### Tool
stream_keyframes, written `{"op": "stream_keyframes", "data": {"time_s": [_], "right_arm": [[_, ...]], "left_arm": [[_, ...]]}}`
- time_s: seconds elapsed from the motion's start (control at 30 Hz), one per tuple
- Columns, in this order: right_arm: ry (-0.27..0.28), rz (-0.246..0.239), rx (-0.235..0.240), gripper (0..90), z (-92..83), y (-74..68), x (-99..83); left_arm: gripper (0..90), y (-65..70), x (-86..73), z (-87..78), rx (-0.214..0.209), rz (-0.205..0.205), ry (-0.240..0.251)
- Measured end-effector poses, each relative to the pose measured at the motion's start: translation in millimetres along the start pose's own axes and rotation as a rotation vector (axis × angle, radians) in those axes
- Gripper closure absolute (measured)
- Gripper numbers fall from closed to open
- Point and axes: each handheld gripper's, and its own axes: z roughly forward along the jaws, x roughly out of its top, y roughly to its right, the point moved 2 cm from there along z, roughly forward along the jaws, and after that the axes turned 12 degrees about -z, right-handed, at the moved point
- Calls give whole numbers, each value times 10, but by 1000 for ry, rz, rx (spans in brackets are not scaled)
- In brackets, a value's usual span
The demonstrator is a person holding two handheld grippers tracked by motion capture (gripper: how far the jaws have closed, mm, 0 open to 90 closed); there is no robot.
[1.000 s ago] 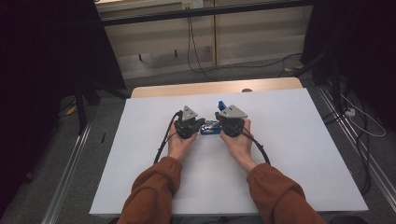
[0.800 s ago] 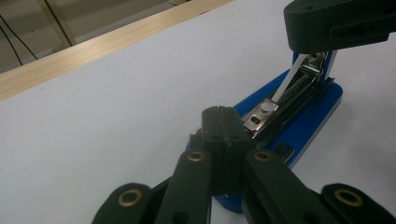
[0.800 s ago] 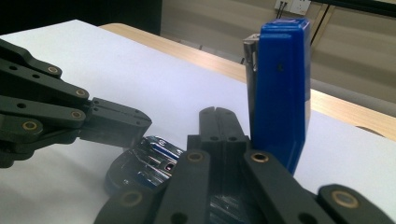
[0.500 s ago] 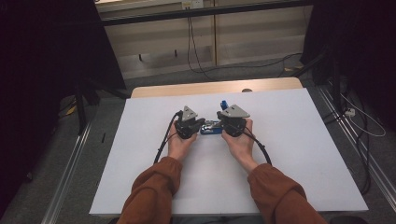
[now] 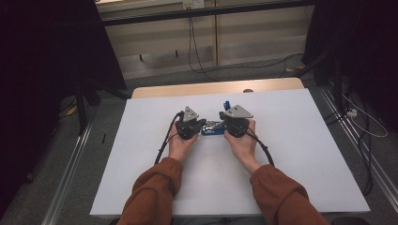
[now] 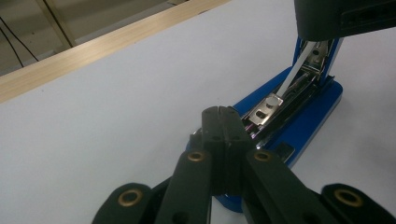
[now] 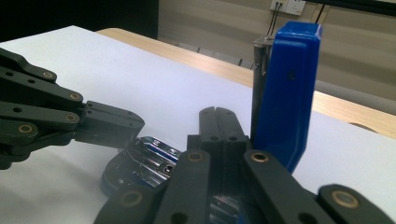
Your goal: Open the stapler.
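Observation:
A blue stapler (image 5: 213, 128) lies opened on the white table (image 5: 291, 140), between the two grippers. Its blue lid (image 7: 285, 93) stands upright (image 5: 227, 104), and its metal channel (image 6: 280, 95) is bare. My left gripper (image 6: 218, 109) is shut, and its tip rests over the stapler's base near the channel. In the high view it (image 5: 202, 124) comes in from the left. My right gripper (image 7: 216, 110) is shut too, with its tip just left of the upright lid and nothing between its jaws. The left gripper (image 7: 135, 126) also reaches onto the stapler's metal front (image 7: 149, 158) in the right gripper view.
A wooden strip (image 5: 216, 87) runs along the table's far edge. Cables (image 5: 197, 56) lie on the floor behind it, and metal rails (image 5: 70, 164) run along both sides. Two forearms in rust-coloured sleeves (image 5: 150, 187) come in from the bottom.
Both hands and grippers stay almost where they were. The blue lid's top has shifted very slightly to the right.

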Motion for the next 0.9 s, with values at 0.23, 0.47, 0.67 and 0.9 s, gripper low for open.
{"op": "stream_keyframes", "data": {"time_s": [0.23,0.47,0.67,0.9], "right_arm": [[0,12,-13,900,-18,29,-10],[-3,23,-30,900,-22,49,-14],[-11,34,-42,900,-45,104,-31],[-11,37,-46,900,-53,107,-41]], "left_arm": [[900,0,0,2,1,2,2],[900,-7,-2,3,-3,0,5],[900,-4,-3,4,-4,5,5],[900,-3,-4,5,-3,6,6]]}}
